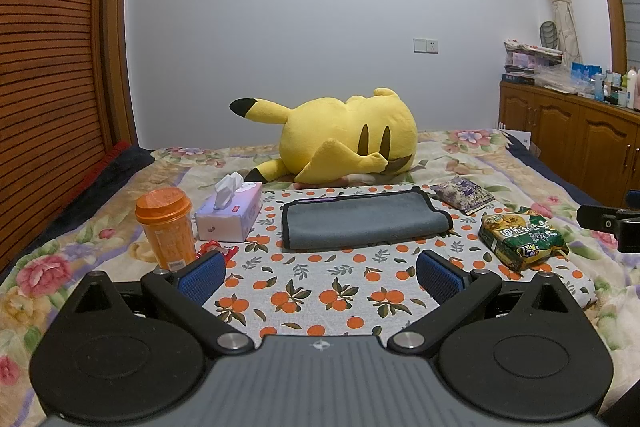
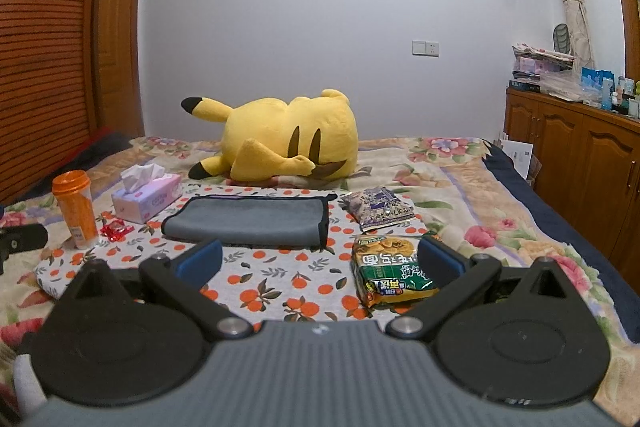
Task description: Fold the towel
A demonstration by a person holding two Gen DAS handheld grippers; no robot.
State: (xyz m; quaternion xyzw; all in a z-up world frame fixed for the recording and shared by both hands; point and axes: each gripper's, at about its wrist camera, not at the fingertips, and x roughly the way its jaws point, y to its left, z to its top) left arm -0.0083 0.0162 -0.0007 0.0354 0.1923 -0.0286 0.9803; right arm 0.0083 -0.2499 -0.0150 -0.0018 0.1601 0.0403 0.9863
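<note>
One grey folded towel (image 1: 362, 223) lies on one orange-print cloth (image 1: 320, 291); one yellow plush toy (image 1: 344, 135); one tissue box (image 1: 230, 215); one orange lidded cup (image 1: 168, 227); two snack packets, one green (image 1: 520, 237) and one purple (image 1: 464, 194); one small red wrapper (image 2: 116, 230); two grippers, left gripper (image 1: 320, 277) and right gripper (image 2: 318, 261), each with two blue-padded fingers.

noodle packet (image 2: 390, 269): right part behind right gripper's finger | red wrapper (image 1: 219, 250): part-hidden by left gripper's finger
</note>
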